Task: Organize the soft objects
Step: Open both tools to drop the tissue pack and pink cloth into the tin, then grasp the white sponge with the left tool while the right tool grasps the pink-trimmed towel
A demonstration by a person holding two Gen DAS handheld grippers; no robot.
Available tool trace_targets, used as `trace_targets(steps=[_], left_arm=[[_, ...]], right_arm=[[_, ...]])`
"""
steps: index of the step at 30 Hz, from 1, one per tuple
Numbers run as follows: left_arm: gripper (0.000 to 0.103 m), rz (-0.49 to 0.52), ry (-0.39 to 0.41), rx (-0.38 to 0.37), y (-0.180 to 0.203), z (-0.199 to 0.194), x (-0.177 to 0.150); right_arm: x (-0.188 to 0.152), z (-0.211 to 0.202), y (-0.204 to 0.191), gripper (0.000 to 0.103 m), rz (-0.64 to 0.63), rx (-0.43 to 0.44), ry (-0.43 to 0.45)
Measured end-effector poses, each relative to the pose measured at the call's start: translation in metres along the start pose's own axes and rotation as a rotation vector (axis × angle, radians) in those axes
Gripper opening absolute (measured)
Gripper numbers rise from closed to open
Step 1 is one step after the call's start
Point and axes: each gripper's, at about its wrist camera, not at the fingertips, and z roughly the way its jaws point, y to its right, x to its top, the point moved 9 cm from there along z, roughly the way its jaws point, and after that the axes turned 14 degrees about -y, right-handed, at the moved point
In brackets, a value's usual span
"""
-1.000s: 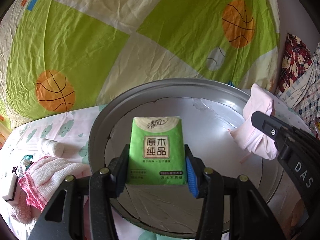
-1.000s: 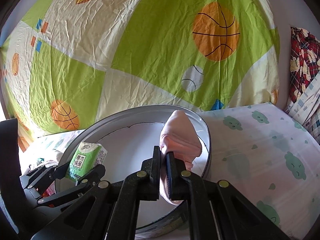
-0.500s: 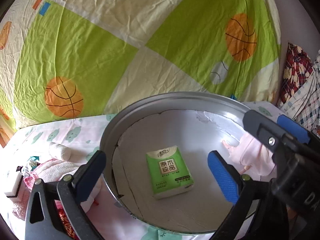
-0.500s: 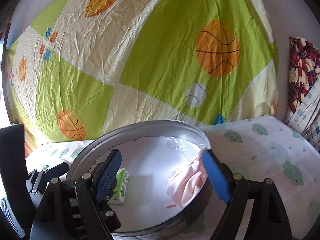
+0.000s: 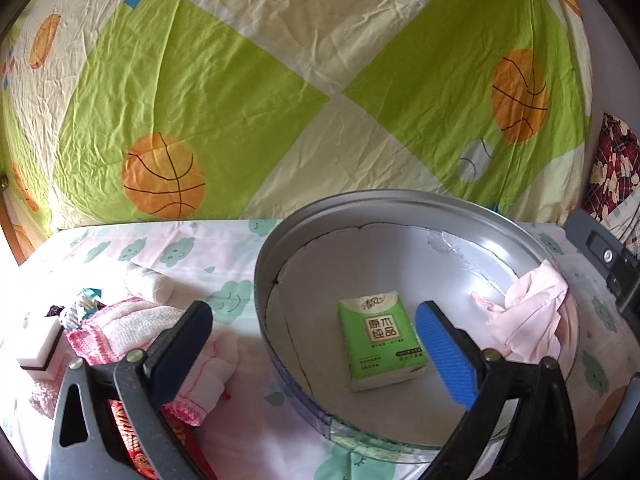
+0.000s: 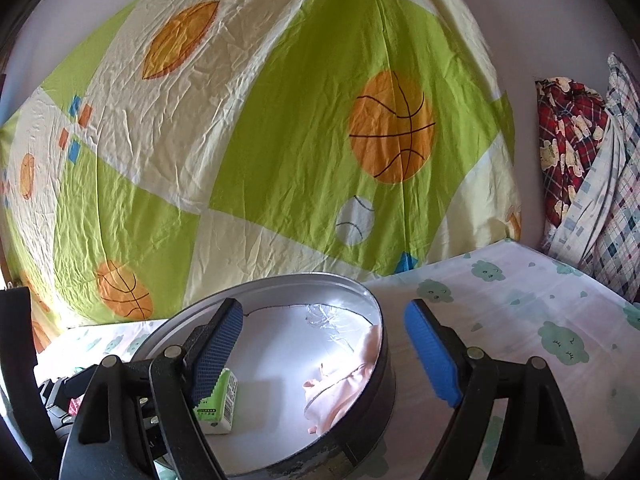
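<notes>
A round metal tin (image 5: 360, 204) (image 6: 384, 364) sits on the cloud-print bed sheet. A green tissue pack (image 5: 378, 344) (image 6: 222, 402) lies flat on its white floor. A pale pink cloth (image 5: 528, 316) (image 6: 344, 384) lies crumpled against the tin's right wall. My left gripper (image 5: 312, 348) is open and empty, raised over the tin's left rim. My right gripper (image 6: 324, 348) is open and empty, raised above the tin's right side. A pink and white knit towel (image 5: 132, 320) and a small white roll (image 5: 150, 284) lie left of the tin.
A white sponge block (image 5: 38, 344) and a red packet (image 5: 128, 436) lie at the left by the towel. A green and cream basketball-print sheet (image 5: 280, 100) (image 6: 280, 140) hangs behind. Plaid clothes (image 6: 580, 168) hang at the right. The bed (image 6: 540, 320) extends right of the tin.
Both grippers opened, dropping the tissue pack and the pink cloth into the tin, then lifted back. The left gripper has shifted left toward the towel.
</notes>
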Motion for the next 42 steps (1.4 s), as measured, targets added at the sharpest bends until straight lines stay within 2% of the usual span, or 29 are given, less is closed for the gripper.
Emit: trace_targets(steps=[10,18,24,33,42], left_arm=[[0.103,0.055,0.102,0.061,-0.022,-0.028,-0.006],[0.103,0.037,0.091,0.061,-0.049,-0.036,-0.017],[0.103,0.031,0.08,0.071,-0.075,-0.042,-0.027],[0.103,-0.057,0.065,0.081,-0.128,-0.045,-0.039],[0.103,-0.054,0.093,0.109,-0.154,-0.05,-0.04]], right_arm=[[-0.005,-0.022,-0.01,0.085,0.063,-0.001,0.057],[-0.019,-0.046,-0.035,0.085,0.017,-0.009,0.092],[-0.03,-0.057,-0.057,0.085,-0.024,0.009,0.083],[-0.049,-0.059,-0.102,0.085,-0.116,0.052,0.029],[-0.066,-0.058,-0.145,0.085,-0.182,0.098,-0.003]])
